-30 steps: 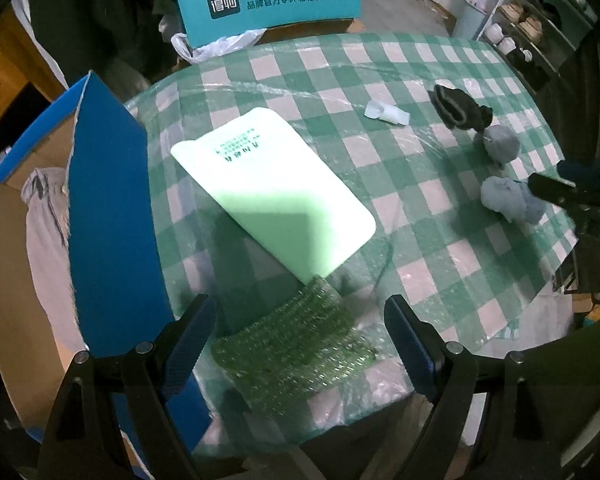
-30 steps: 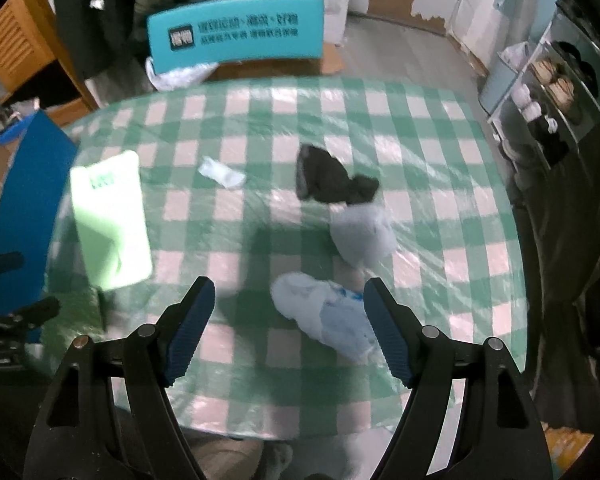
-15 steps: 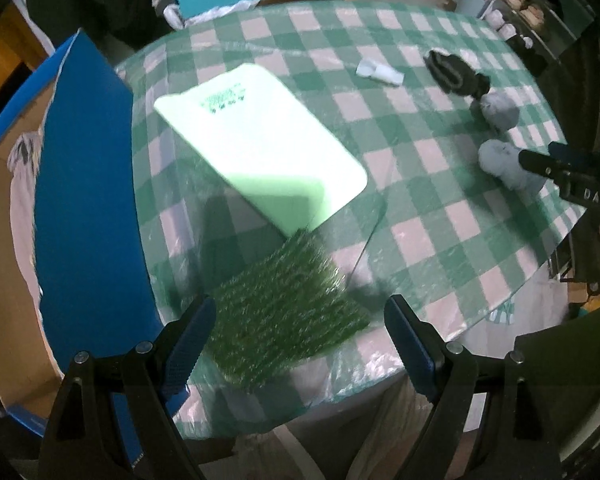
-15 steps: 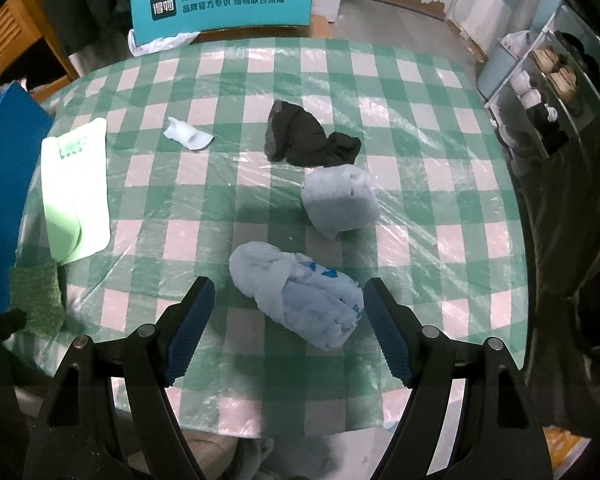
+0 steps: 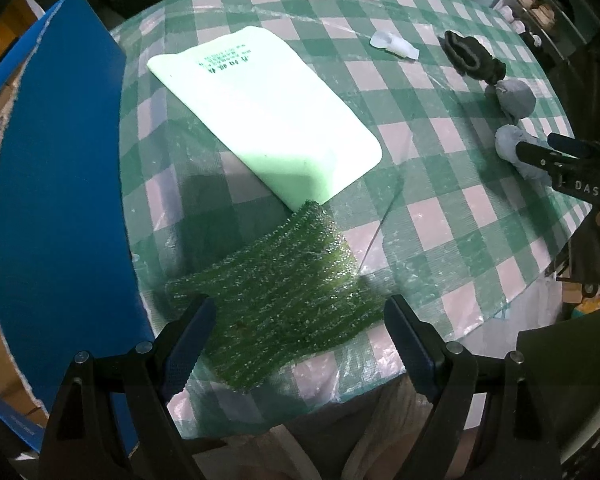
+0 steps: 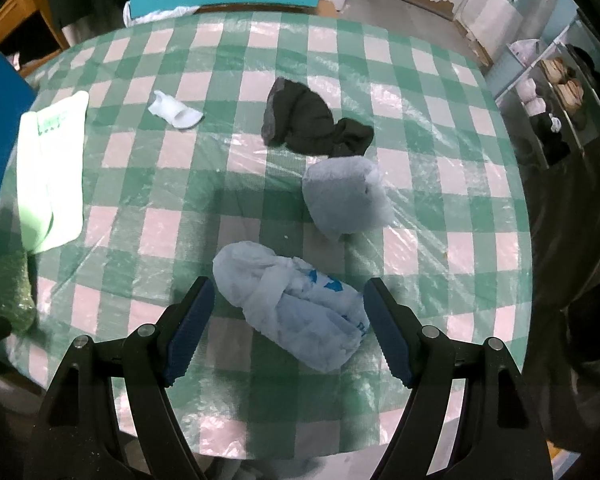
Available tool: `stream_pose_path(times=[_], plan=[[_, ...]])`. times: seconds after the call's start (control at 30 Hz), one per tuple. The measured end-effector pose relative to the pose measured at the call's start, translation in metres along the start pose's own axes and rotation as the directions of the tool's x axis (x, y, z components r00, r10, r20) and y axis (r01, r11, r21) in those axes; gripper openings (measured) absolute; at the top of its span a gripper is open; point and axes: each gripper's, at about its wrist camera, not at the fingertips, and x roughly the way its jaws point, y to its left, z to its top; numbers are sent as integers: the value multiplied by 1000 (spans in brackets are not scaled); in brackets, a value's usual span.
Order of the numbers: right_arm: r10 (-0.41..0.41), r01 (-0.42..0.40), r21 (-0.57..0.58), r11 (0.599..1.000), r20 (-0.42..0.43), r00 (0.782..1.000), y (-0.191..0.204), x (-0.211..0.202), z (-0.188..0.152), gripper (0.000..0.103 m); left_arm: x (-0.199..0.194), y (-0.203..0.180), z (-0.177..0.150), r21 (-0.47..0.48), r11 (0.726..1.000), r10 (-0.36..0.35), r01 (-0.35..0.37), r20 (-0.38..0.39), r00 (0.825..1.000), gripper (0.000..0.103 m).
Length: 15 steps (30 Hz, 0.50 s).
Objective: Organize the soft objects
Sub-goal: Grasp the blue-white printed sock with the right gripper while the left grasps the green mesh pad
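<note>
Left gripper (image 5: 298, 344): I hold it wide open and empty, jaws straddling the green bubble wrap (image 5: 276, 300) at the near left table edge, lined up for a pinch.
Bubble wrap: flat, far corner touching the pale green foam sheet (image 5: 268, 108); I judge it my first pick.
Blue box flap (image 5: 60, 184): left of the table, probably where the soft things go.
Right gripper (image 6: 286, 330): also spread wide, holding nothing, bracketing the knotted white plastic bag (image 6: 292, 304) near me.
Farther right: grey bundle (image 6: 344, 198), black sock (image 6: 308, 124), small white piece (image 6: 174, 110), all loose on the checked tablecloth (image 6: 440, 184).
</note>
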Motion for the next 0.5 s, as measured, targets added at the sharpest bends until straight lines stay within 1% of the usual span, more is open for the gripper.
stream_pose_path(times=[0.23,0.3,0.37,0.43,0.47,0.5], plan=[[-16,15,-16,1000,-27,1000,0,12,-1,76,8,3,3,-1,1000,3,-3,-10,1000,88],[-7,5,-31,999,-38,999,3,14,-2,70,9,4,4,-4,1000,1,-1,-13,1000,88],[8,-11,-52,999,-62,998,7,18,-3,44,10,6,5,-7,1000,0,-1,-15,1000,88],[10,-14,-67,998,-64,998,10,18,-4,40,11,6,4,-9,1000,1,-1,-18,1000,88],[12,-16,-71,997,-62,998,12,17,-4,35,12,6,4,-9,1000,2,-2,-18,1000,88],[22,-26,-72,997,-57,998,13,16,-4,35,12,5,4,-8,1000,3,-3,-18,1000,88]])
